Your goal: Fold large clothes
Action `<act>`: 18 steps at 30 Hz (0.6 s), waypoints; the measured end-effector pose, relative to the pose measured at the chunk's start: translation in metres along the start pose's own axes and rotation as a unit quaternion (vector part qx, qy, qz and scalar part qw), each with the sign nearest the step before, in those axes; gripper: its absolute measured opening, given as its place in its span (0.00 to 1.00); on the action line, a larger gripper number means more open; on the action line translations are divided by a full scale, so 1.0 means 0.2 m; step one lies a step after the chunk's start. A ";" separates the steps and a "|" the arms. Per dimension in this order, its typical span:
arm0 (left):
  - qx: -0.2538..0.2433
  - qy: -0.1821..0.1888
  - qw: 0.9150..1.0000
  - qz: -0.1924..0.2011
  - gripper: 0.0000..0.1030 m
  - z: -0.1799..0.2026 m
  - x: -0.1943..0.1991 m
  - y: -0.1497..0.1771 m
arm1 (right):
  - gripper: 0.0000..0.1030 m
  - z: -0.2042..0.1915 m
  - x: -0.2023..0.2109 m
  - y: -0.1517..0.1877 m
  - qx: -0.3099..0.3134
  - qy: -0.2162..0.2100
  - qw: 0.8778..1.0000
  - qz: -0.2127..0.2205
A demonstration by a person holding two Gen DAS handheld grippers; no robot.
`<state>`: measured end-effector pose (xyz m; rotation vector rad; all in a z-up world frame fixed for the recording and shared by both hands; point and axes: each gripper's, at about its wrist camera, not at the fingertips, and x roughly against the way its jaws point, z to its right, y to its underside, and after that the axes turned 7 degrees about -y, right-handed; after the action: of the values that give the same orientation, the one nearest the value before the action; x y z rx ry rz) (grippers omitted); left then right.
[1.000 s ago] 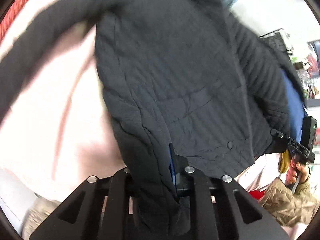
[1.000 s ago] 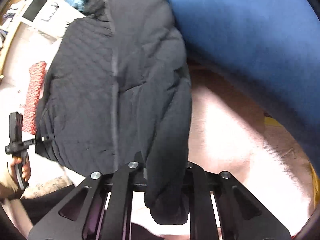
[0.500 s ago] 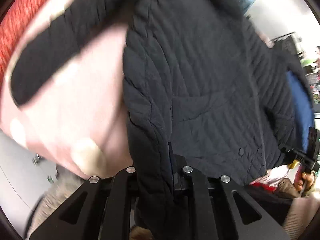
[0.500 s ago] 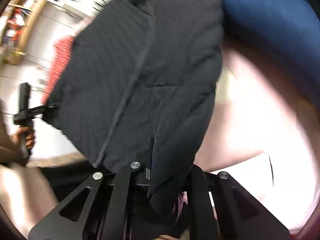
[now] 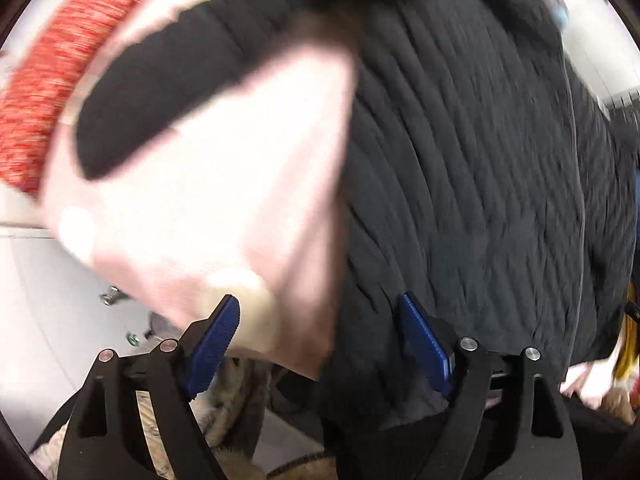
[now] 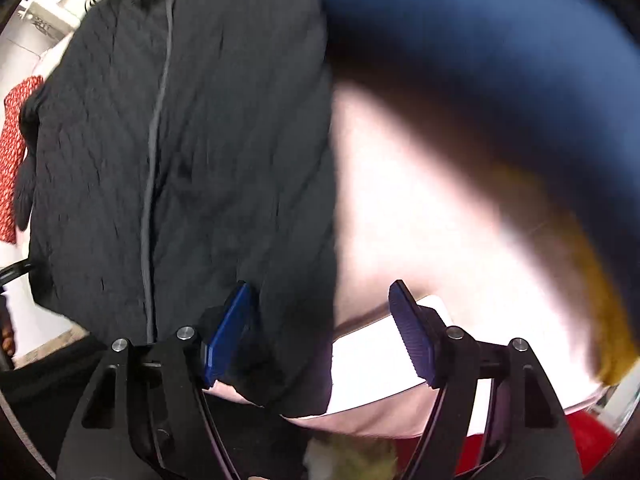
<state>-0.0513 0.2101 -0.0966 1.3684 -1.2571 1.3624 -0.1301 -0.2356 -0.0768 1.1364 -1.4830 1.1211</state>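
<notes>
A black quilted jacket [image 5: 460,160] is spread on pink bedding [image 5: 224,168]; jaws of left gripper [image 5: 320,336] and right gripper [image 6: 320,320] are held apart, gripping nothing; the hem at six o'clock should be regripped squarely.

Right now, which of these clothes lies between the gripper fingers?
The black quilted jacket, with a grey zipper line; the red knit and blue garment sit off at the edges.

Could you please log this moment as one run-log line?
left tool: open | right tool: open | black quilted jacket: released, lying on pink sheet
</notes>
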 end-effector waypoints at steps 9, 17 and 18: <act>-0.053 0.042 0.996 0.051 0.86 0.28 0.16 -0.06 | 0.69 -0.30 0.19 -0.19 0.186 -0.036 0.975 0.112; -0.122 0.038 0.991 -0.026 0.86 0.66 -0.10 0.06 | 0.69 -0.59 -0.31 -0.13 0.201 -0.075 0.976 -0.041; -0.123 0.034 0.991 -0.035 0.86 0.66 -0.12 0.08 | 0.70 -0.59 -0.36 -0.08 0.201 -0.060 0.975 -0.068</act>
<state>-0.0408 0.0813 -0.1334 1.1749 -1.2716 1.1548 -0.0873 -0.1126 -0.1270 1.5842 -1.2739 1.3108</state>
